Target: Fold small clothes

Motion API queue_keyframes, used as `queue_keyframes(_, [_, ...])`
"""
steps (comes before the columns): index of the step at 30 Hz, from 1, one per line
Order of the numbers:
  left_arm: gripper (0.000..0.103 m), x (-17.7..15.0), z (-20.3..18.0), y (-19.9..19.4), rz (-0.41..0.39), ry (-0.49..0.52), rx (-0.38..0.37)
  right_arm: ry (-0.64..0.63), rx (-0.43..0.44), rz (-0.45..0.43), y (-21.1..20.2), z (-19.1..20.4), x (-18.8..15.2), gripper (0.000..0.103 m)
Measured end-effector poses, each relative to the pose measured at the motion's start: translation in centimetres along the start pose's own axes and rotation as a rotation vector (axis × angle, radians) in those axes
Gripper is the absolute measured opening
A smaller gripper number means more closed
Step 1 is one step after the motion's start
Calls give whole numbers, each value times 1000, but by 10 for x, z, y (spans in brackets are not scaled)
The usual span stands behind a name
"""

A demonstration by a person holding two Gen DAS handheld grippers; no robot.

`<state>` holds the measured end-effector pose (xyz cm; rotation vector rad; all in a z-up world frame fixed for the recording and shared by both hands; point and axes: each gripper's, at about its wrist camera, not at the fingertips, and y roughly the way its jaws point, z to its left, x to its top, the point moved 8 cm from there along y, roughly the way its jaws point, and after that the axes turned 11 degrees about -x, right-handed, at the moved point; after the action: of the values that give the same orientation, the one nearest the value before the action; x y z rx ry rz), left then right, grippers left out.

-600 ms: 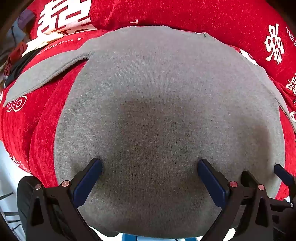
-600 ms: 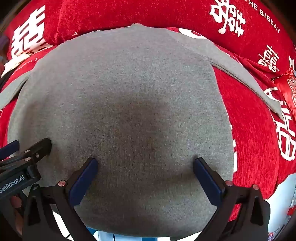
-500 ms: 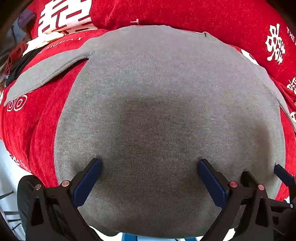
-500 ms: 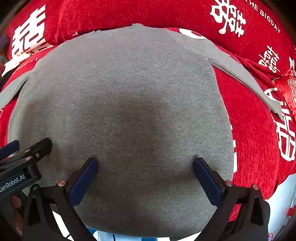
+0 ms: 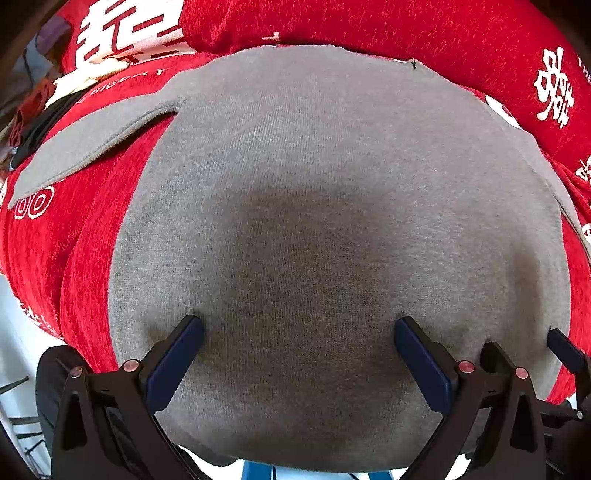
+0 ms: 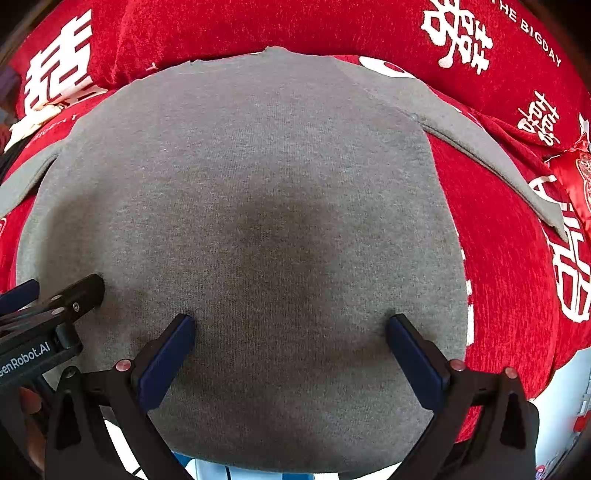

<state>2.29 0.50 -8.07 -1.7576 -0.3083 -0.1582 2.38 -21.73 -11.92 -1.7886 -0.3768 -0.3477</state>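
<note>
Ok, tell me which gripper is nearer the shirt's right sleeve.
Right. The right gripper rests on the gray shirt on the side of the right sleeve; the left gripper sits farther left, beside it.

The shirt is plain heather grey, with a darker shaded patch at its middle. The cloth under it is bright red, printed with white Chinese characters, white rings and small white Latin lettering. Each gripper is black, with dark blue pads and small copper-coloured rivets.
</note>
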Motion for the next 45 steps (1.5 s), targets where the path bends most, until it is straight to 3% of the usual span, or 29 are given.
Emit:
queue_keyframes(10, [103,3,3,3,92,-38,-3,-48,26,43,-1,2,6,103])
queue_keyframes(13, [103,6,5,1,117,-76,-26,-27,37,-5,-10,-7,19,103])
queue_keyframes(18, [103,20,-6,-5,116,-60,-59,13,11,-52,-19,-28,38,103])
queue_keyframes(22, [103,37,-22,-7,66,1,-63,35,4,-64,-22,-40,51,103])
queue_keyframes(28, [103,58,-63,-13,50,69,-86,75,-8,-90,-21,-60,67,103])
queue_keyframes(31, [103,78,-92,-10,43,100,-84,118,-27,-91,-16,-83,74,103])
queue_keyframes(33, [103,90,-109,-12,29,111,-122,147,-31,-86,-10,-99,75,103])
queue_keyframes(37, [103,108,-142,6,52,151,-79,223,-40,-72,6,-143,77,103])
queue_keyframes(45, [103,124,-192,47,101,210,-33,502,-69,11,66,-274,56,103])
